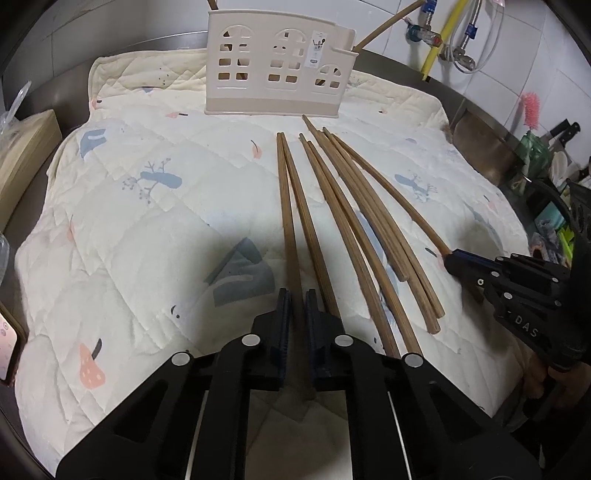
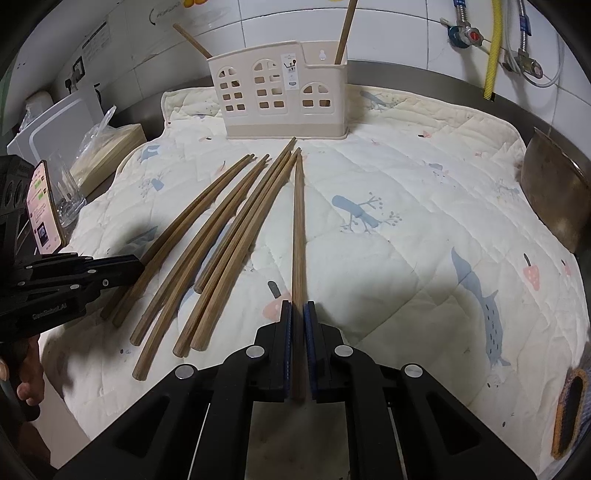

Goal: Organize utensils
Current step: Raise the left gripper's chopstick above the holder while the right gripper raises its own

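Note:
Several long brown wooden chopsticks (image 1: 354, 221) lie fanned on a quilted cloth (image 1: 147, 221), tips toward a beige house-shaped utensil holder (image 1: 277, 70), also in the right wrist view (image 2: 280, 99). The holder has a chopstick (image 2: 345, 31) standing at each end. My left gripper (image 1: 297, 299) is shut on the leftmost chopstick (image 1: 286, 206), low on the cloth. My right gripper (image 2: 298, 310) is shut on the rightmost chopstick (image 2: 298, 229); it shows at the right in the left wrist view (image 1: 452, 258). The left gripper shows at the left in the right wrist view (image 2: 136, 267).
The quilted cloth (image 2: 424, 229) covers a steel counter. A wooden box (image 1: 22, 155), a phone (image 2: 44, 210) and a glass (image 2: 66, 192) stand at the left. A metal bowl (image 2: 554, 195) sits at the right. Pipes and valves (image 2: 493, 48) run along the tiled wall.

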Motion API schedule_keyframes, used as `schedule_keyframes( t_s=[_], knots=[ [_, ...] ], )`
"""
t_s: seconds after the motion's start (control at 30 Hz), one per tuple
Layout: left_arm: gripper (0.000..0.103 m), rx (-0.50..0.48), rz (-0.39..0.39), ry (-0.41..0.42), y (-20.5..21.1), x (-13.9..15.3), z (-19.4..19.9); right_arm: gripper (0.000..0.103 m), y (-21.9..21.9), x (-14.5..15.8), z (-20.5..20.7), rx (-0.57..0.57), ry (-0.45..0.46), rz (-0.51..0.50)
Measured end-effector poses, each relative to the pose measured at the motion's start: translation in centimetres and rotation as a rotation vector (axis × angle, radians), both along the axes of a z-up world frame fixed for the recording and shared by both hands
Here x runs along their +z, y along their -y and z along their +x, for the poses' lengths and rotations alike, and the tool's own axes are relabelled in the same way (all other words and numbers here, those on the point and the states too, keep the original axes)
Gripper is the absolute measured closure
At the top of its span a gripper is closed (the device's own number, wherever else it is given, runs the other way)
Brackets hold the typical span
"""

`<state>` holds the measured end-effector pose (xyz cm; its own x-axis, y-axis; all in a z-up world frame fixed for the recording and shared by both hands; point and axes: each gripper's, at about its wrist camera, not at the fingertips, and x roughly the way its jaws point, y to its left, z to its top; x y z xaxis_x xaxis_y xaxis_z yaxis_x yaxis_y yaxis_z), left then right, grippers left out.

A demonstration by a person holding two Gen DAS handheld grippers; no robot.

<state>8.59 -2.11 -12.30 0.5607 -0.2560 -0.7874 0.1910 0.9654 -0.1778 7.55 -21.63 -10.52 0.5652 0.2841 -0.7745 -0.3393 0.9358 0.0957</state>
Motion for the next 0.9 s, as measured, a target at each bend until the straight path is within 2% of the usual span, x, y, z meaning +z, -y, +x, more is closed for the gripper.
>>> schedule_keyframes(
  t_s=[0.27, 0.57, 0.9],
  knots=[
    [0.097, 0.008, -0.013, 0.031, -0.8, 1.5, -0.4, 0.096, 0.1, 1.1, -0.3, -0.005, 0.025, -0.003],
    [0.098, 0.007, -0.002, 0.145, -1.6, 6.3, 0.3, 0.096, 0.5, 6.5, -0.4, 0.004, 0.167, 0.007],
    [0.098, -0.022, 0.004, 0.229, -1.6, 10.8, 3.1, 0.096, 0.0, 12.7, 3.1, 0.039, 0.284, 0.057]
  ],
)
